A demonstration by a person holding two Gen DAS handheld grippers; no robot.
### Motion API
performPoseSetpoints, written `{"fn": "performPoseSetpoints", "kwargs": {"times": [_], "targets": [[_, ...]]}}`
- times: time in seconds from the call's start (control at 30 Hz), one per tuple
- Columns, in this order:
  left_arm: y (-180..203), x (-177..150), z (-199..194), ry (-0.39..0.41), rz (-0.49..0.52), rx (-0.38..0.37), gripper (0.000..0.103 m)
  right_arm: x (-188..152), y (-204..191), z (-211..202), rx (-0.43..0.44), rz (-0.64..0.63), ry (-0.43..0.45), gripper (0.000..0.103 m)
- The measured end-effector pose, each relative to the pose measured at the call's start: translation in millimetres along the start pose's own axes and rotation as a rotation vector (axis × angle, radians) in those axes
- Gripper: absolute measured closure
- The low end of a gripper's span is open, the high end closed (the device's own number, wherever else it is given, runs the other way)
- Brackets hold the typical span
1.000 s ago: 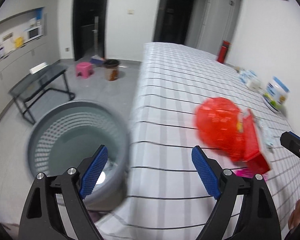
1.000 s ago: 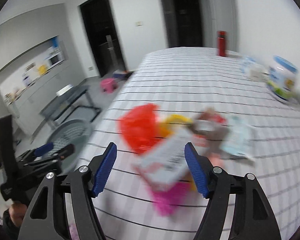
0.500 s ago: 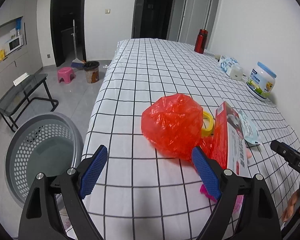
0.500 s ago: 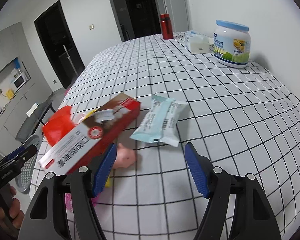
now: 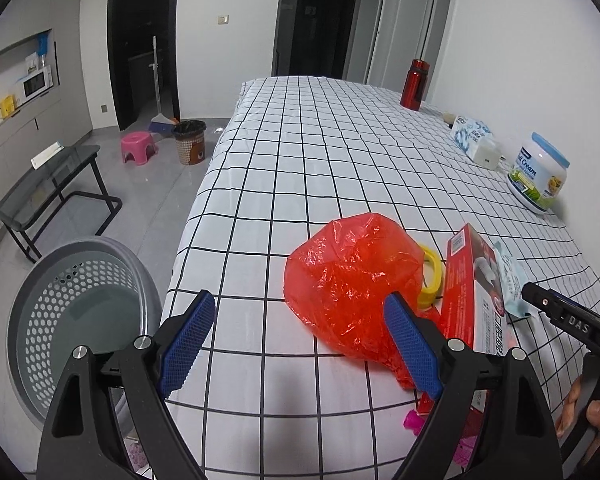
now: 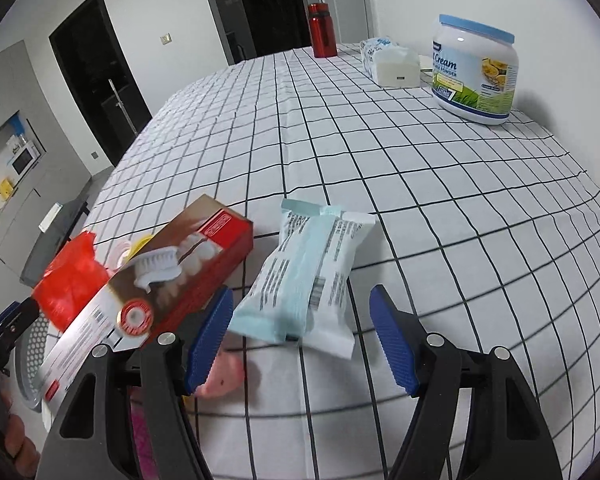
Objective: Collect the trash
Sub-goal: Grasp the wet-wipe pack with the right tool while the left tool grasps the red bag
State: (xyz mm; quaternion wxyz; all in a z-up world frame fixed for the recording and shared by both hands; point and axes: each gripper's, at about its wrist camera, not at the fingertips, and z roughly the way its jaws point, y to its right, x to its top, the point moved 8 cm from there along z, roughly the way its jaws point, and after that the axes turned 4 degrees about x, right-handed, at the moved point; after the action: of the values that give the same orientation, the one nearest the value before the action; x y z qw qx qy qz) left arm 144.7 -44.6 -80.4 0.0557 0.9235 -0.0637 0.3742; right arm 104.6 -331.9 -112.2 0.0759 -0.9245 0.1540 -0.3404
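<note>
From my left tool, jaws wide with nothing between them, the grey perforated basket sits on the floor at 9 o'clock, just off the tabletop edge; I take it as the bin. At 1 o'clock, touching my right-hand pad, lies the red plastic bag: crumpled, thin, likely very light and slippery; I would pinch a bunched fold near its top, not the smooth flank. Behind it at 2 o'clock a yellow tape ring lies just beside the red toothpaste box, which looks stiff; I would grip it across its narrow faces. Switching to my right tool, jaws moderately wide and empty: the box again at 10 o'clock, a pink toy partly hidden behind the left pad at 9 o'clock, probably soft. Dead ahead at 12 o'clock, between the pads' line, lies the pale blue wipes packet, flat on the cloth; soft, film-wrapped, likely to slide. I judge a grasp across its short width best. The milk powder jar stands far off at 1 o'clock, not trash.
</note>
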Motion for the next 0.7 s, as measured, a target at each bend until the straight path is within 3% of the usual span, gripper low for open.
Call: {"fn": "performPoseSetpoints", "kwargs": {"times": [0.43, 0.7], "targets": [[-1, 3, 3, 0.004, -0.005, -0.004, 0.018, 12, 7, 40, -0.062, 0.017, -0.075, 0.035], [-1, 3, 1, 0.006, -0.003, -0.005, 0.018, 11, 12, 44, -0.065, 0.024, -0.073, 0.035]]}}
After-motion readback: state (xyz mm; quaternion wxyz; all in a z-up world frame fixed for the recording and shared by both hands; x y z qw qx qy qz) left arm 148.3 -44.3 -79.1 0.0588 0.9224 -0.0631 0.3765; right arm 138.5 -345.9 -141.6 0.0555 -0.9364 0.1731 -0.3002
